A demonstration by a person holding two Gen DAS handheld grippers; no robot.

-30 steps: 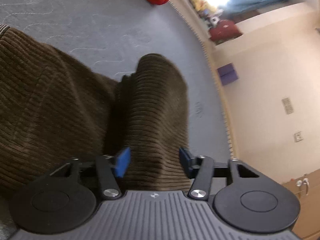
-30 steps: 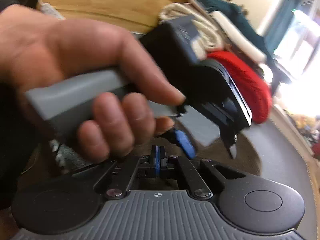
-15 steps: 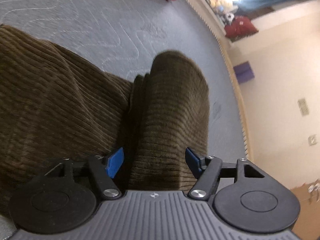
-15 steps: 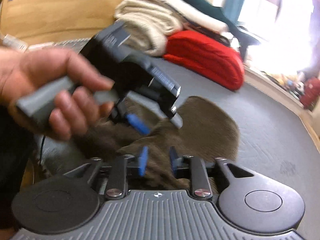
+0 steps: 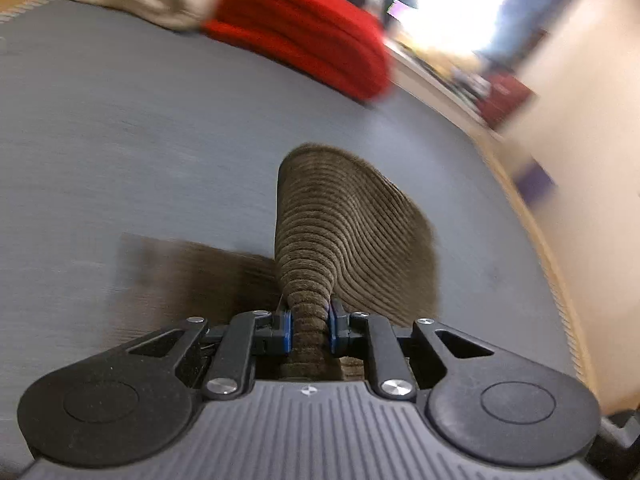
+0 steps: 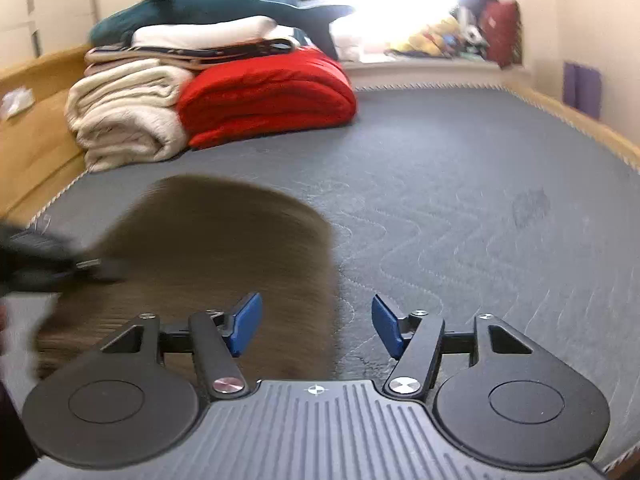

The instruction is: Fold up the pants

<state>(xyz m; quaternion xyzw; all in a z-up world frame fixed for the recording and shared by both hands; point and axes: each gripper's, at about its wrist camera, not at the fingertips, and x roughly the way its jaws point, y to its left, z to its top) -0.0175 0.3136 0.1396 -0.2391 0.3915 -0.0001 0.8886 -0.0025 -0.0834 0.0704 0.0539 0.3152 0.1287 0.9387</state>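
Note:
The brown corduroy pants (image 5: 352,236) lie on a grey mattress (image 5: 140,140). My left gripper (image 5: 310,326) is shut on a bunched fold of the pants, which rises as a ridge ahead of the blue pads. In the right wrist view the pants (image 6: 224,248) spread over the mattress (image 6: 460,200) to the left, blurred. My right gripper (image 6: 316,326) is open and empty, just above the pants' right edge. The left gripper (image 6: 36,264) shows blurred at the far left of that view.
A folded red blanket (image 6: 268,96) and cream blankets (image 6: 124,116) are stacked at the far end of the mattress, with more bedding on top. A wooden bed frame (image 6: 32,132) runs along the left. A wall (image 5: 580,160) and a windowsill with toys (image 6: 448,44) lie beyond.
My left gripper has shut on a fold of the pants and swung towards the blankets. My right gripper has opened wide and moved to the pants' right edge.

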